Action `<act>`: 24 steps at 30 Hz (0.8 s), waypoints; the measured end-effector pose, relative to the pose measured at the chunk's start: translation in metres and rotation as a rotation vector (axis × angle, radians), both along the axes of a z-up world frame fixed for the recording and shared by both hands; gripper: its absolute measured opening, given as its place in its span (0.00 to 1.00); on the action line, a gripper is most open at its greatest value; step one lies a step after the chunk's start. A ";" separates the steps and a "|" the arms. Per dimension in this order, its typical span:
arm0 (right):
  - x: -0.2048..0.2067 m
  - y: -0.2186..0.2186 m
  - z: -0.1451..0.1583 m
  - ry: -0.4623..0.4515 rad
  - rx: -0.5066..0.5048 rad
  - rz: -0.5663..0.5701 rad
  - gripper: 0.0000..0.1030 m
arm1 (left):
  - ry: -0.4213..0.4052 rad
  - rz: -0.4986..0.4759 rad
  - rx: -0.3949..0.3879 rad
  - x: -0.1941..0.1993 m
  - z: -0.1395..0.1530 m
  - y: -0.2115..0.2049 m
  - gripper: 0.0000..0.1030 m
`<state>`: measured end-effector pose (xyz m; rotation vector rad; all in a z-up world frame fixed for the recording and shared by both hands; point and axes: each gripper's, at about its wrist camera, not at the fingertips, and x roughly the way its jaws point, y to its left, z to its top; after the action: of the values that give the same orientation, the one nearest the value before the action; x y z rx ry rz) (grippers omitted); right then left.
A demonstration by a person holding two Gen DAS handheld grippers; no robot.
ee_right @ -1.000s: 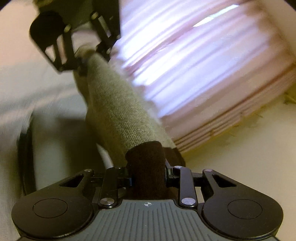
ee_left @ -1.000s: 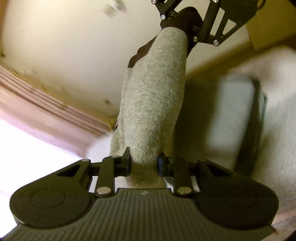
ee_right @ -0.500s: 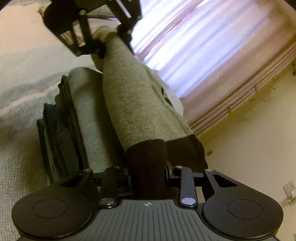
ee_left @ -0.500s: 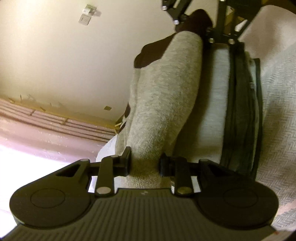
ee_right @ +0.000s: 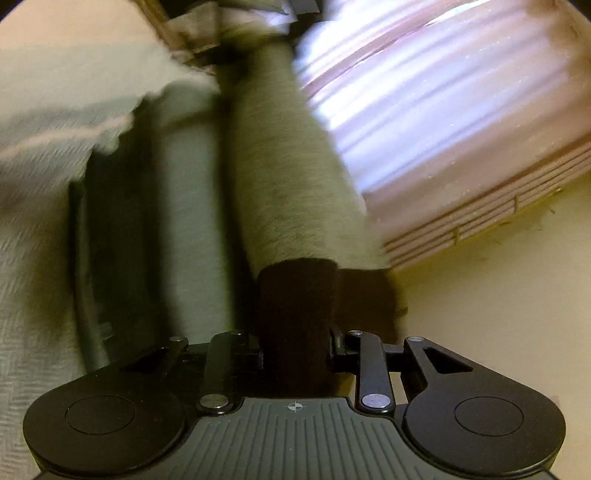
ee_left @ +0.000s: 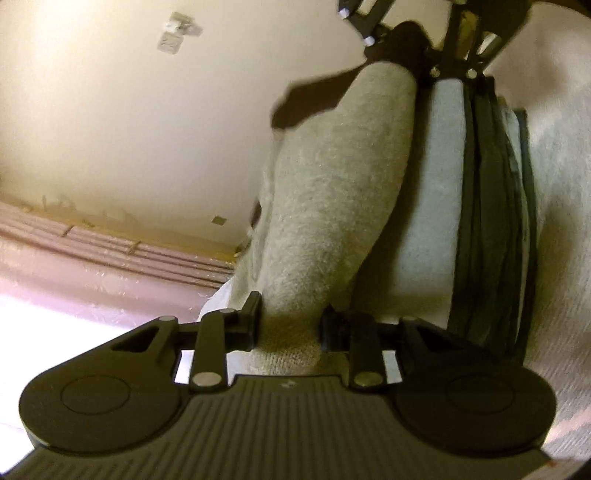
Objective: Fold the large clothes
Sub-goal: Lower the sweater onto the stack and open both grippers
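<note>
My left gripper [ee_left: 290, 325] pinches the grey end of a knit sweater [ee_left: 332, 206], and my right gripper [ee_right: 295, 354] pinches its dark brown band [ee_right: 295, 317]; the garment hangs stretched between the two, raised off the herringbone bedspread [ee_left: 565, 206]. Just beside the stretched fabric lies a stack of folded clothes [ee_left: 491, 206], a pale grey piece against darker layers, resting on the bedspread. No container appears in either view. Beyond the sweater stand a cream wall [ee_left: 129, 122] and pink curtains [ee_right: 424, 99]. The left view is the sharper: it shows the right gripper's linkage at the far end, a wall fitting [ee_left: 173, 33], and the separate dark layers of the stack. The right view is motion-blurred, so the left gripper at the top is indistinct.
</note>
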<state>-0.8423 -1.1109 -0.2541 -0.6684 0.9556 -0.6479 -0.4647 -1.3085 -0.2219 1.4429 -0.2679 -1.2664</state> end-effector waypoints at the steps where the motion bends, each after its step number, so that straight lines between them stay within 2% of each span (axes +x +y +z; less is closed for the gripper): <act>1: 0.002 0.001 0.003 -0.022 0.013 -0.020 0.24 | 0.013 0.003 0.013 0.001 -0.007 0.003 0.26; 3: 0.004 0.001 0.010 -0.029 0.013 -0.020 0.24 | 0.042 0.038 0.039 0.003 -0.024 0.017 0.26; 5: 0.004 -0.005 0.013 -0.003 -0.001 0.018 0.25 | 0.059 0.084 0.003 0.004 -0.037 0.032 0.25; 8: -0.002 -0.007 0.017 0.016 -0.006 0.040 0.27 | 0.117 0.123 -0.023 0.001 -0.034 0.039 0.27; 13: -0.017 -0.011 0.031 0.015 0.037 -0.042 0.37 | 0.209 0.235 -0.027 0.015 -0.021 0.054 0.29; 14: -0.020 -0.011 0.034 0.016 0.044 -0.061 0.37 | 0.228 0.265 -0.019 0.019 -0.017 0.059 0.33; 17: -0.038 -0.012 0.040 0.028 0.089 -0.155 0.38 | 0.286 0.329 -0.014 0.020 -0.012 0.070 0.33; 19: -0.047 -0.010 0.045 0.008 0.116 -0.212 0.38 | 0.323 0.365 -0.016 0.018 0.002 0.083 0.33; 20: -0.052 -0.008 0.051 -0.005 0.128 -0.234 0.38 | 0.355 0.388 -0.023 0.008 0.004 0.084 0.33; 22: -0.067 0.010 0.060 -0.033 0.154 -0.277 0.39 | 0.408 0.436 -0.035 0.007 0.013 0.088 0.33; 24: -0.074 0.018 0.074 -0.069 0.190 -0.316 0.39 | 0.494 0.504 -0.062 0.012 0.024 0.097 0.33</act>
<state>-0.9165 -1.0929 -0.1799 -0.3266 1.0538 -0.8405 -0.4525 -1.2116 -0.1976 1.0119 0.3665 -1.1324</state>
